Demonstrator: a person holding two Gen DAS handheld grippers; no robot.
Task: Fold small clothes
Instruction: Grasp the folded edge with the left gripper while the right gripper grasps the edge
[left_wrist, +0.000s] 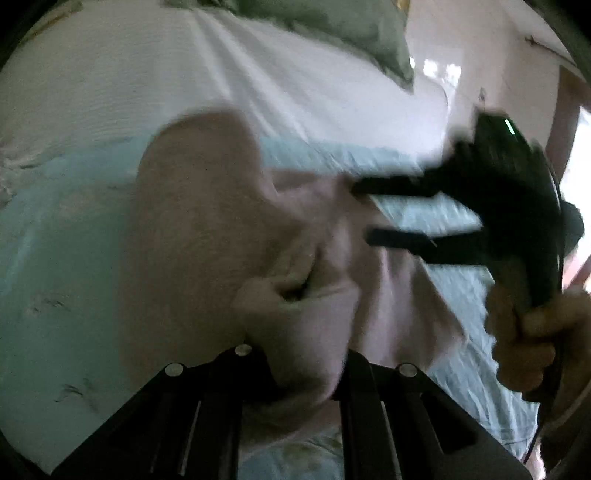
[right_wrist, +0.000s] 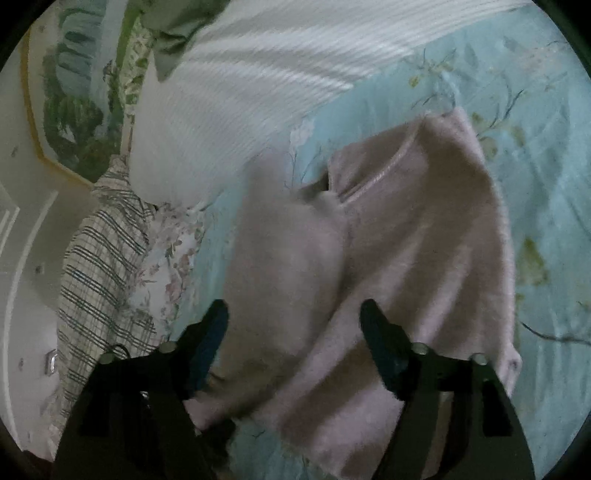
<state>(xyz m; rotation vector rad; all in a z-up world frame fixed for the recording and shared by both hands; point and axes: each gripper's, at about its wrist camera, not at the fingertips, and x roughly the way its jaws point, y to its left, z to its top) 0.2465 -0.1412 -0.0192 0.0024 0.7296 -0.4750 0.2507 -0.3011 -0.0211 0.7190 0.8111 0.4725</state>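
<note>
A small fuzzy pale pink garment (left_wrist: 207, 229) lies bunched on the light blue floral bedsheet (left_wrist: 55, 258); it also shows in the right wrist view (right_wrist: 424, 236). My left gripper (left_wrist: 306, 369) has a fold of this garment between its fingers, with the tips hidden under the cloth. My right gripper (right_wrist: 293, 314) is open, its fingers spread over the garment's near edge. In the left wrist view the right gripper (left_wrist: 365, 214) shows open at the garment's right side, held by a hand (left_wrist: 524, 339).
A white ribbed blanket (right_wrist: 240, 92) and a grey-green pillow (left_wrist: 351, 33) lie at the far side of the bed. A plaid cloth (right_wrist: 99, 266) and a floral cloth (right_wrist: 173, 254) hang at the bed's left edge, beside a wall mural (right_wrist: 74, 92).
</note>
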